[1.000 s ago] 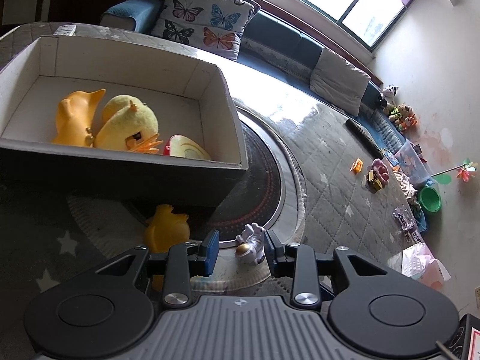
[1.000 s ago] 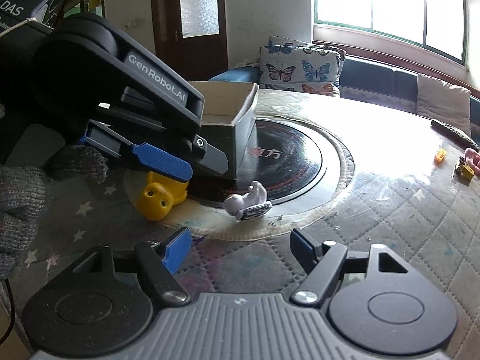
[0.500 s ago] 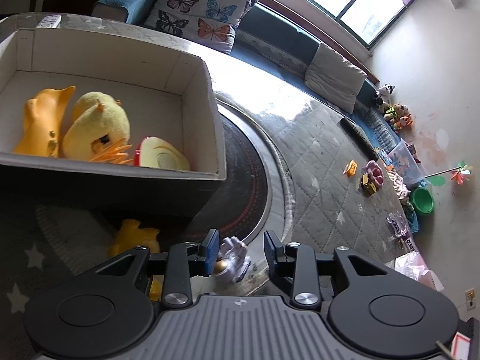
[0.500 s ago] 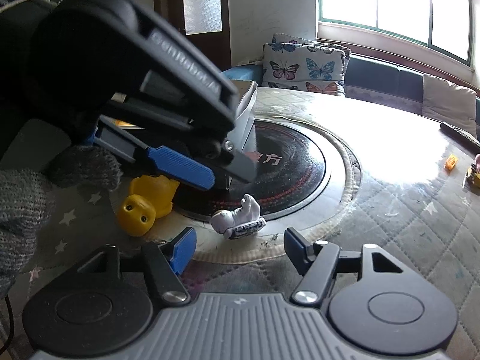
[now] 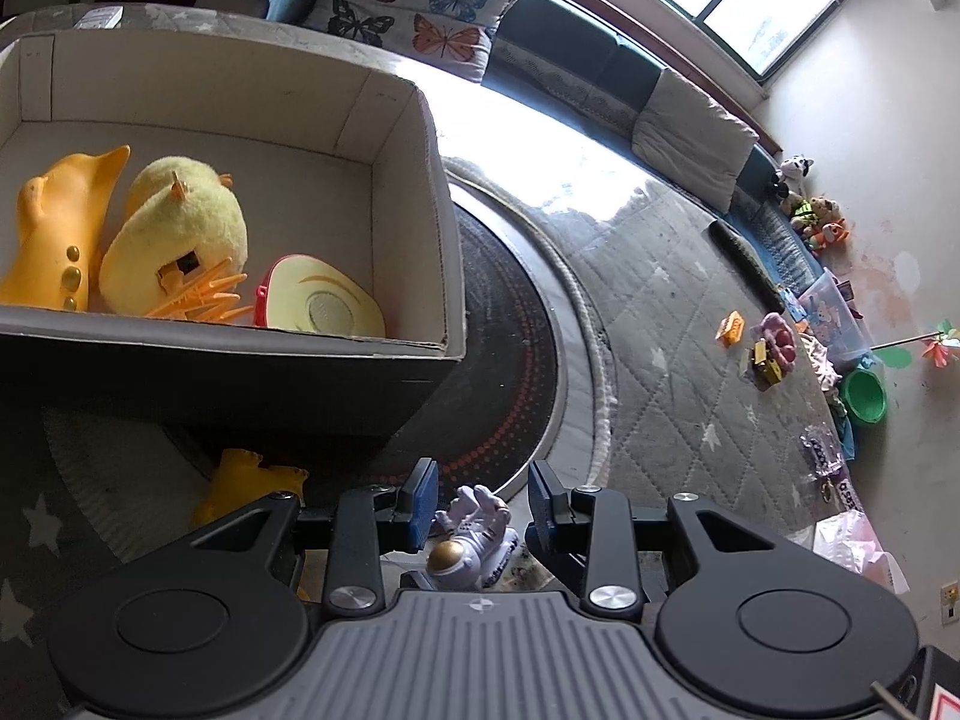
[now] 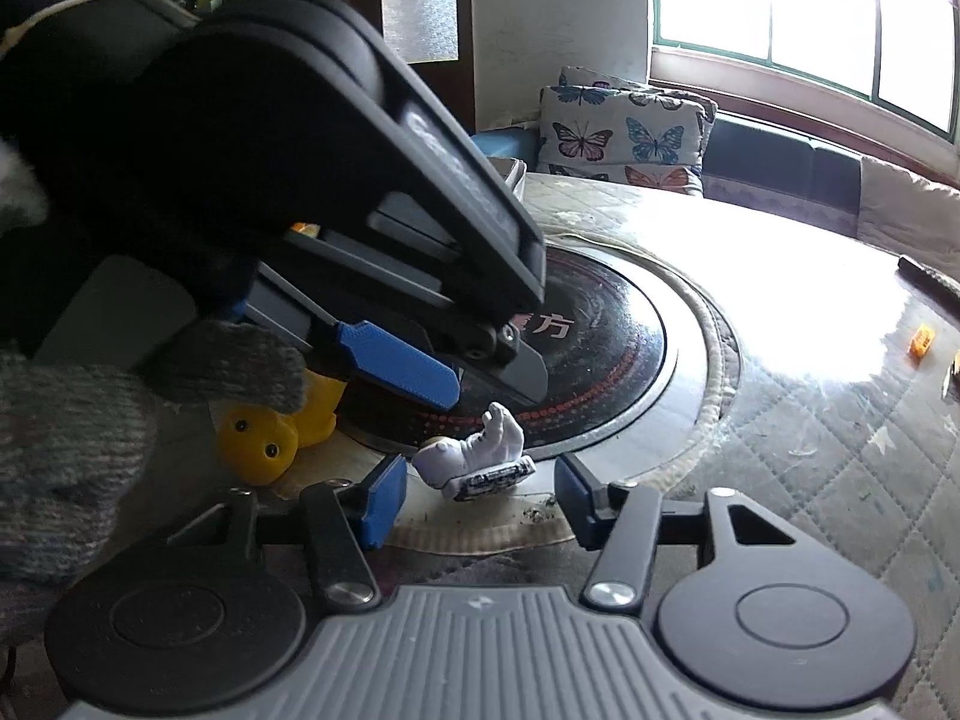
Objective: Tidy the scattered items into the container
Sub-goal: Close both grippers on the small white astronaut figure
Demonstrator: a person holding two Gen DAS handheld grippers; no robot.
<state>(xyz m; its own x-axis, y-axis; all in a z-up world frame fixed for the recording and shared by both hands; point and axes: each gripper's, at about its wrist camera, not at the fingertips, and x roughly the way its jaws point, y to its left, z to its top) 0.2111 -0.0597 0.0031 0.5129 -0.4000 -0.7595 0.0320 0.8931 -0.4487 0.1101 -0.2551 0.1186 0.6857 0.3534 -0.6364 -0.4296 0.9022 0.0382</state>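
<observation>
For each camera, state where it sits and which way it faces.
Left wrist: sits on the left gripper, facing down and forward over the astronaut between its open fingers, the box beyond; only its own fingers show.
Right wrist: sits on the right gripper, low over the table, facing the window; its open fingers, the left gripper and a gloved hand show.
Shared: astronaut, yellow toy, butterfly cushion.

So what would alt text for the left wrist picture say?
The open left gripper straddles a small astronaut figure lying on the table. Behind it, a cardboard box holds a plush chick and other yellow toys; a yellow duck lies outside.
</observation>
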